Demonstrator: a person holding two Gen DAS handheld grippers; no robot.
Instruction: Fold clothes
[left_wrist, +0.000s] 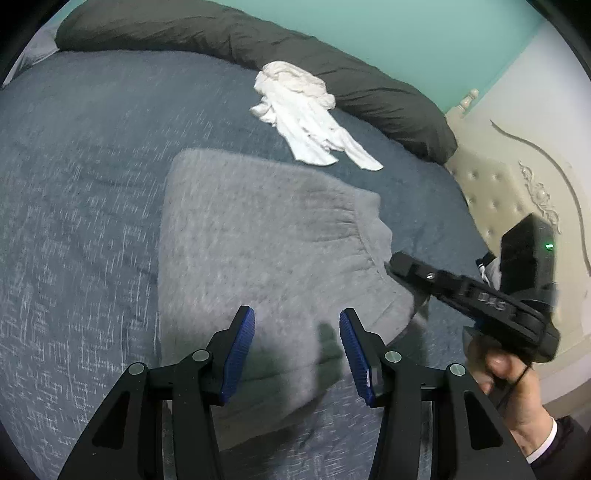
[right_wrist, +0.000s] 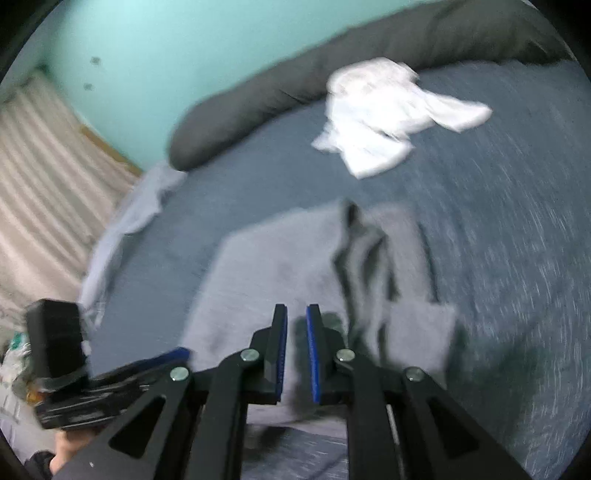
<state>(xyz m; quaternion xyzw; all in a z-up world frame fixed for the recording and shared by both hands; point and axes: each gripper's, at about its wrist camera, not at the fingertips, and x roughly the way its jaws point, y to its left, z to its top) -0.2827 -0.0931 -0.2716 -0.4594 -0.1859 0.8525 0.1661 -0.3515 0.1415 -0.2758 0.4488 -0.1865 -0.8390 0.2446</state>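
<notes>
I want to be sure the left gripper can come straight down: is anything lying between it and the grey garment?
Nothing visible does. The left gripper hangs open right above the grey garment, with only air between. The white garment lies farther off.

One marking is present. On the side of the right tongs (left_wrist: 397, 266) body, as seen from the left wrist view, stands a short row of pale characters (left_wrist: 492, 300). Motion blur prevents a sure reading; it appears to be three digits or letters, possibly "045". No other text, label, brand or sign is legible in either view; the right wrist view is heavily blurred.
</notes>
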